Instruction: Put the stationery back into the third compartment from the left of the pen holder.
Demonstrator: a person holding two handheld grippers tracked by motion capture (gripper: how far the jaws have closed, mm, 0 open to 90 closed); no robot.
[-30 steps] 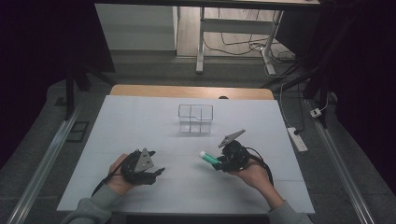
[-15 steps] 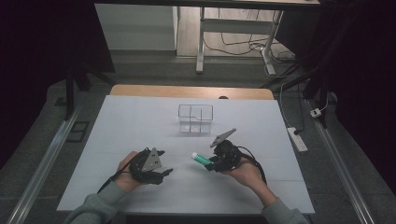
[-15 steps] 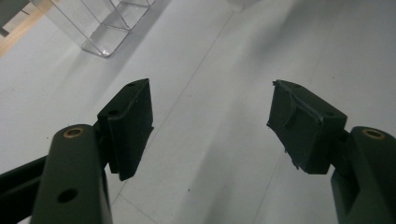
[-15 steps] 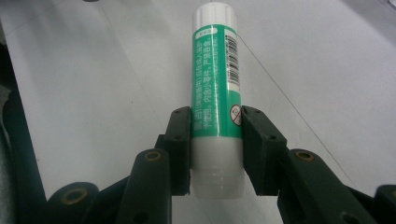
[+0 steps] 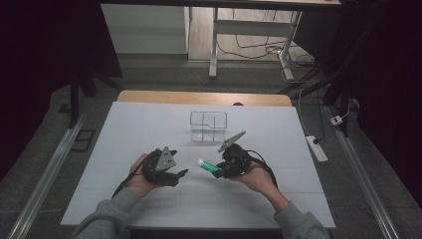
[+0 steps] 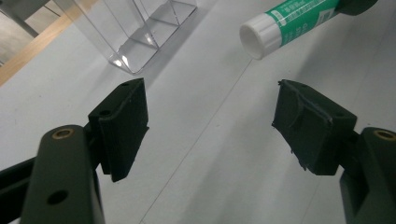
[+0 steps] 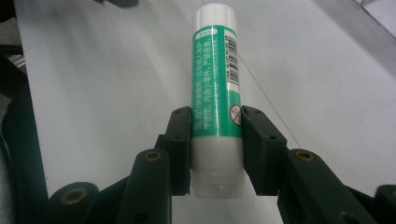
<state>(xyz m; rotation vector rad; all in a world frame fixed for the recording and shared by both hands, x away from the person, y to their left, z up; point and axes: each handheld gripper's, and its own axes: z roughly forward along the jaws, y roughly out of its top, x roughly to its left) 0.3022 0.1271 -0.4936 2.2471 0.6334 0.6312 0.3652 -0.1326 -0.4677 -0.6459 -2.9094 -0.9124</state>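
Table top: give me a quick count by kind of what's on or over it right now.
Glue stick: 1
Clear divided box: 1
Grippers: 2, the left gripper and the right gripper
Total: 4

I see a glossy plastic glue stick [image 7: 216, 98] with a printed label. The organiser [image 6: 140, 32] looks clear plastic, the table [image 5: 149, 129] matt white.

Person wears grey long sleeves [image 5: 107, 219], cuffs at both wrists. Both grippers black: left gripper [image 6: 210, 126] w/ square rubber pads, brass-ringed screw holes; right gripper [image 7: 215, 140] same build. Each has grey 3-cornered plate on top & black cable trailing.
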